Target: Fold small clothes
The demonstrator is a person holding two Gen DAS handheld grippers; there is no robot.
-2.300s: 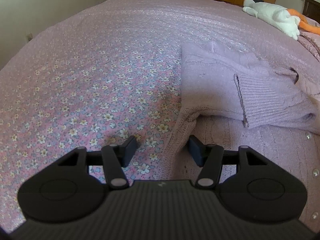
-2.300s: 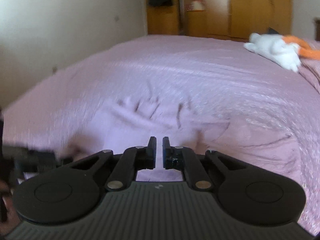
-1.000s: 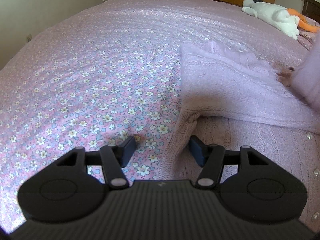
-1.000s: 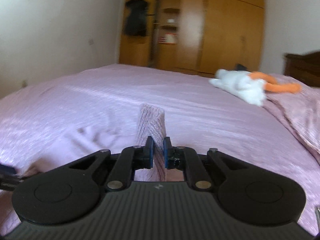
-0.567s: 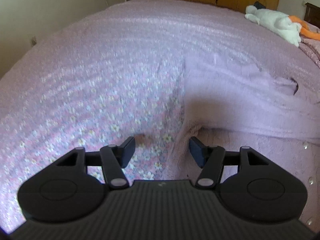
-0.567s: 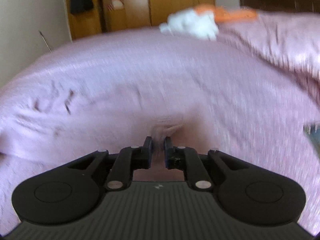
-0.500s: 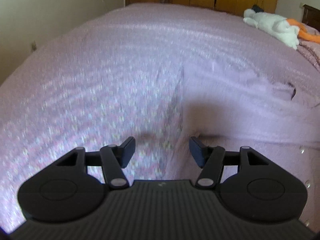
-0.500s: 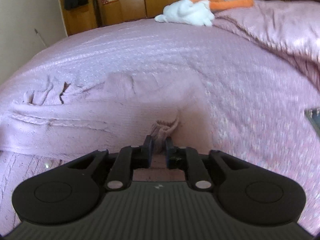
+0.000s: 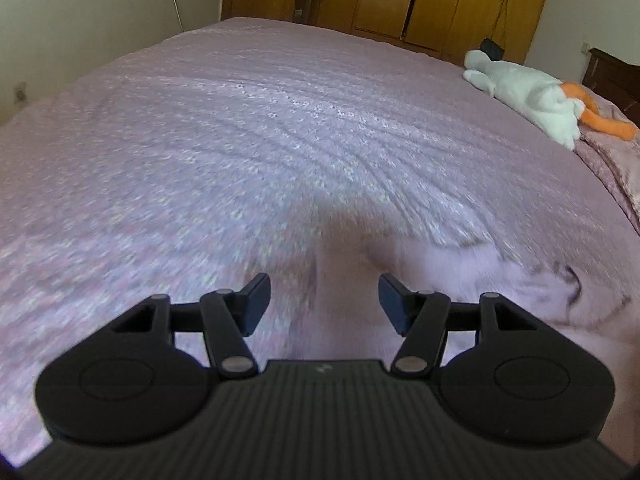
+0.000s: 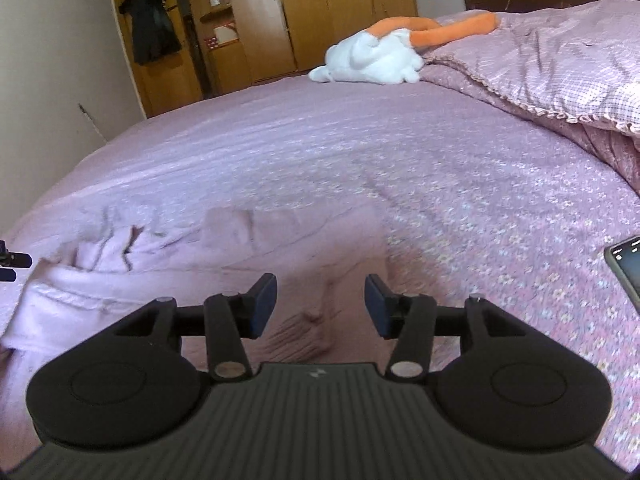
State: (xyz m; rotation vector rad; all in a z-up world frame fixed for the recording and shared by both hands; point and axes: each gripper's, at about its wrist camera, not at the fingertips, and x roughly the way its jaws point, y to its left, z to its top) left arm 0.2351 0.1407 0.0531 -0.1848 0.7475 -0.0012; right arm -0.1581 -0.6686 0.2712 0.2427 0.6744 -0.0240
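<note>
1. Right tongs standing apart, jaws just opened, pads clear of the knit; ribbed sleeve cuff lying loose on the garment between and below them.
2. Left tongs spread about half wide, empty, poised over the blurred edge of the lilac knitted cardigan.
3. Cardigan lying flat on the floral pink bedspread, rumpled collar towards the left in the right wrist view.
4. White and orange plush toy far back near the pillows, well apart from the cardigan.
5. Phone on the bedspread at the right edge.
</note>
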